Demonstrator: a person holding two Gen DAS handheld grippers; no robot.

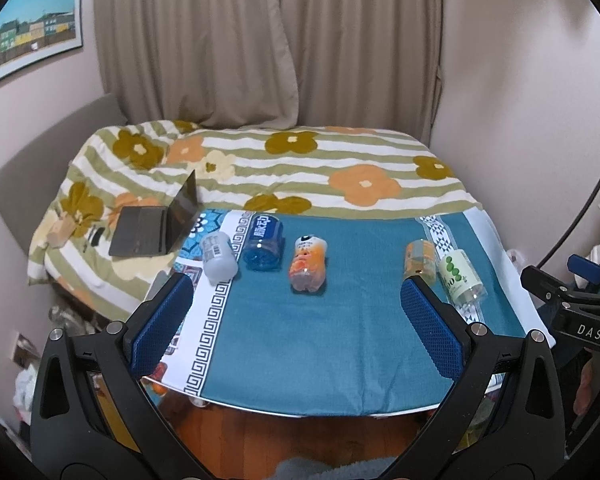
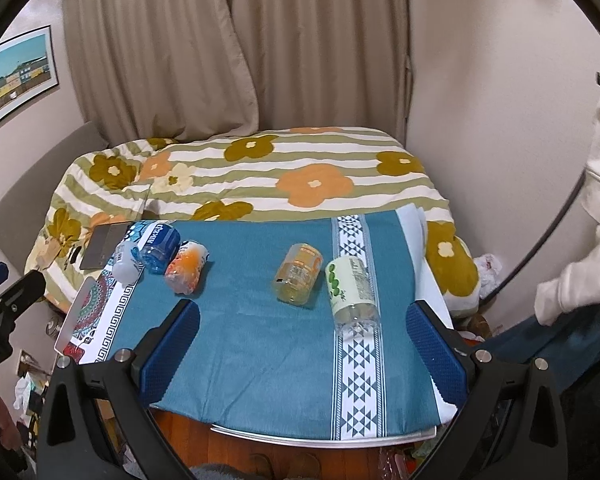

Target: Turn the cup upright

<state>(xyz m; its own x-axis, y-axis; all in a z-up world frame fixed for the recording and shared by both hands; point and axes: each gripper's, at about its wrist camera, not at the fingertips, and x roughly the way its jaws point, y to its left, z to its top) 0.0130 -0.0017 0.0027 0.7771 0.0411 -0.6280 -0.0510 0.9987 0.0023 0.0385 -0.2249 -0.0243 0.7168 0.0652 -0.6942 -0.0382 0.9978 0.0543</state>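
Note:
Several plastic cups lie on their sides on a table with a teal cloth (image 1: pixel 300 332) (image 2: pixel 260 344). From left: a frosted white cup (image 1: pixel 219 256) (image 2: pixel 125 262), a blue cup (image 1: pixel 263 243) (image 2: pixel 160 246), an orange-and-white cup (image 1: pixel 308 264) (image 2: pixel 186 266), a yellow-orange cup (image 1: pixel 420 261) (image 2: pixel 299 273) and a white cup with green print (image 1: pixel 461 276) (image 2: pixel 352 290). My left gripper (image 1: pixel 296 304) is open and empty above the table's near edge. My right gripper (image 2: pixel 302 334) is open and empty, also short of the cups.
A bed with a flowered striped cover (image 1: pixel 284 160) (image 2: pixel 260 168) lies behind the table. An open laptop (image 1: pixel 156 224) rests on it at the left. Curtains (image 1: pixel 268 40) hang behind. The right gripper's body shows in the left wrist view (image 1: pixel 572 312). Wooden floor (image 1: pixel 300 432) lies below the table edge.

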